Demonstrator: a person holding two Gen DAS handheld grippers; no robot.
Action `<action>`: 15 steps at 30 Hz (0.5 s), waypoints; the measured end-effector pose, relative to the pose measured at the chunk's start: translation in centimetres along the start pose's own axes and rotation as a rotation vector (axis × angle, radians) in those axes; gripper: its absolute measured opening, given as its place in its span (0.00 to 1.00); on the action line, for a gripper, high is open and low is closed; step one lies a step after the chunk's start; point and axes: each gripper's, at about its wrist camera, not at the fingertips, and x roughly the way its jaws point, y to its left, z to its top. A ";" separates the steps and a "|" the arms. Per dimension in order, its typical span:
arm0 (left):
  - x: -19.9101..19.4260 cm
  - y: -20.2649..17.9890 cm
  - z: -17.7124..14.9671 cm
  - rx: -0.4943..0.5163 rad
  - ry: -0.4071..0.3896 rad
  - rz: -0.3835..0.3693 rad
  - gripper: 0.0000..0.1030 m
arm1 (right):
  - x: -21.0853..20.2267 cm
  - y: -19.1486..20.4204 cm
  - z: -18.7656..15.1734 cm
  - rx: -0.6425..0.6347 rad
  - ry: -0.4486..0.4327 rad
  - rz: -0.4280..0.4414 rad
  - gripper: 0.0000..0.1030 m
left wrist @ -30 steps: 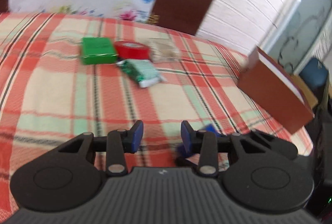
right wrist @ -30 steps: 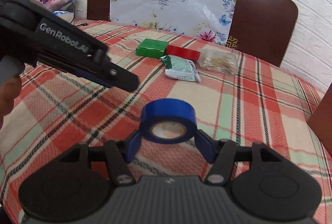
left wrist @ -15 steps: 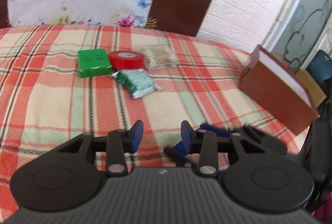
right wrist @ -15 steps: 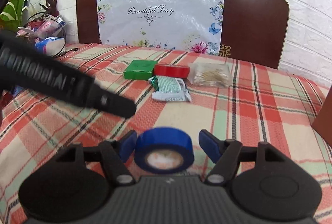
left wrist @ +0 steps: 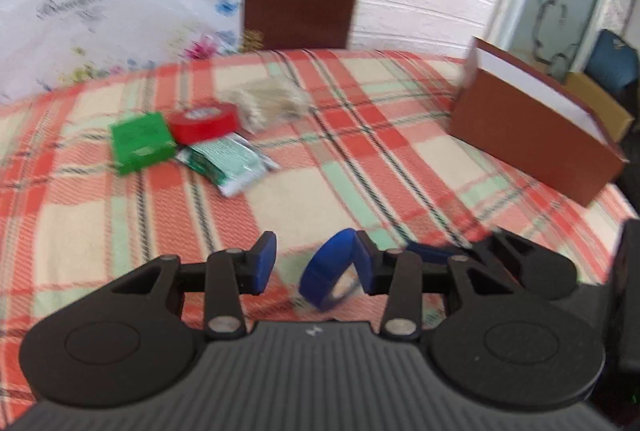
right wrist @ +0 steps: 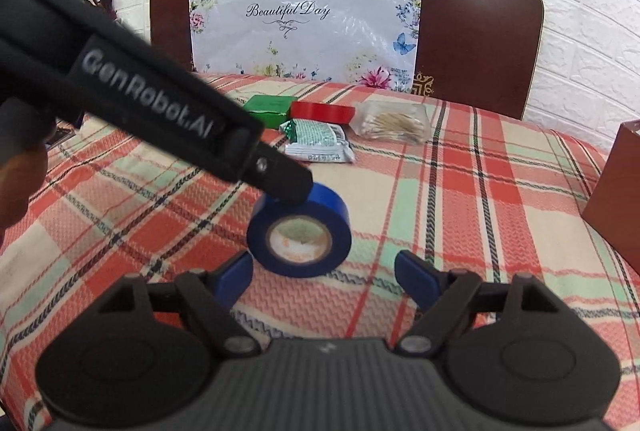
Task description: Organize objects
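Right tongs [right wrist: 324,273] opening, clear of blue tape [right wrist: 299,236] — left tongs [left wrist: 316,263] parted, box [left wrist: 532,135] theirs alone.

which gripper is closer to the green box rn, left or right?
Hard to call; neither is near. The left gripper and right gripper both sit at the blue tape roll, well short of the green box.

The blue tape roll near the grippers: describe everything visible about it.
The blue roll of glossy plastic tape has a pale cardboard core. It stands on edge on the red, cream and green plaid tablecloth, its open centre facing the right wrist camera. The right gripper is opening, its pads clear of the roll on both sides. The left gripper reaches in from the roll's left, one finger apparently touching its top; whether it grips is unclear.
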 end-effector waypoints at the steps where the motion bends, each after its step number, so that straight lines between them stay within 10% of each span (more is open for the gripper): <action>1: 0.1 -0.1 0.1 0.011 -0.007 0.043 0.43 | 0.2 0.0 0.0 0.000 0.004 -0.003 0.79; 15: 1.0 1.0 -0.2 -0.017 0.042 0.203 0.42 | 0.8 0.2 -0.3 -0.008 0.014 -0.016 0.79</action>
